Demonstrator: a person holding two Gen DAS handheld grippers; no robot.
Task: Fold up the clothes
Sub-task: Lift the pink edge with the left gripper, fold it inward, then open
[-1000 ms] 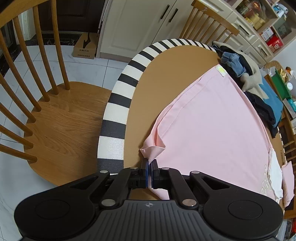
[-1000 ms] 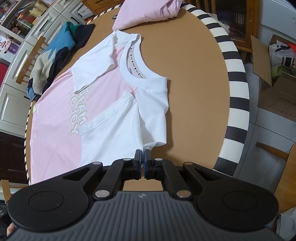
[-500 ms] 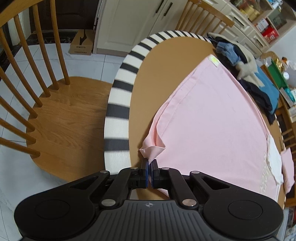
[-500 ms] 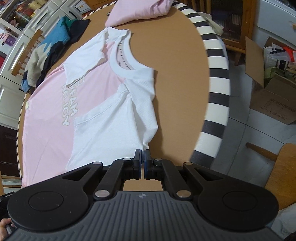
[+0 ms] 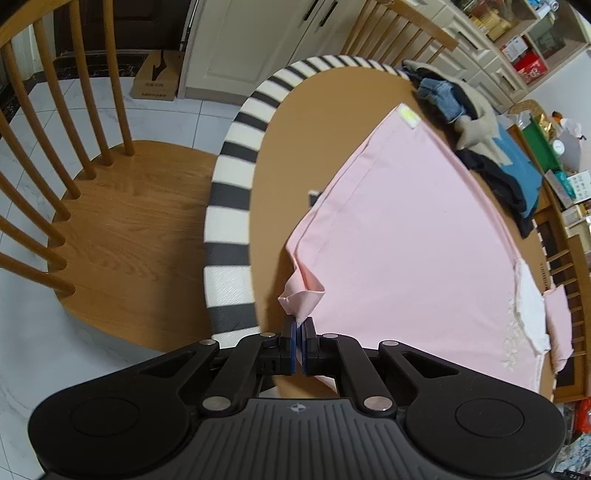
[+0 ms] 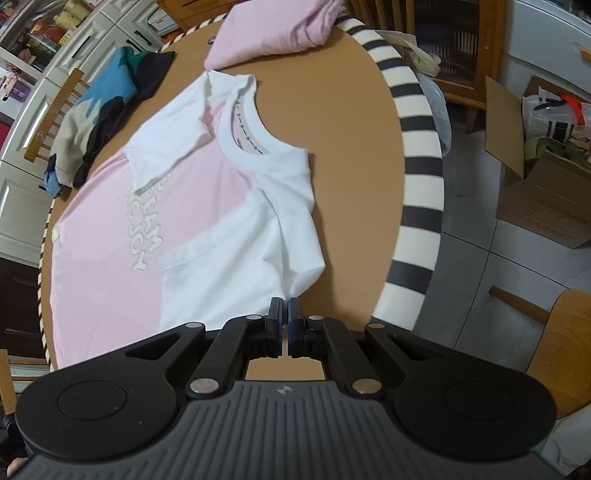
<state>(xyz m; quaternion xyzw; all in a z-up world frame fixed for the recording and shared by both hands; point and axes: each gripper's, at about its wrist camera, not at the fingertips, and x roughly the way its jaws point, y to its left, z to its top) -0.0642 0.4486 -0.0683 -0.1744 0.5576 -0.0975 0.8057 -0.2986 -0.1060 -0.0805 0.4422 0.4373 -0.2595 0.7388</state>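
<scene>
Round and striped at its rim, our bench [image 5: 229, 206] carries the pink-and-white T-shirt [image 5: 406, 240], spread flat. From the left wrist, our left claw [image 5: 298, 328] pinches the shirt's pink hem corner, beside the wooden chair [image 5: 122, 221]. From the right wrist, our right claw [image 6: 284, 314] clamps the white sleeve edge; folded pink clothing [image 6: 273, 29] lies beyond the collar.

Soft matt cotton-like cloth, pink w/ white mesh-textured sleeves: T-shirt [image 6: 207, 206]. Smooth matt brown worktop [image 6: 351, 122]. Glossy varnished wood chair [image 5: 122, 236]. Matt black plastic fingers [image 5: 286, 332].
</scene>
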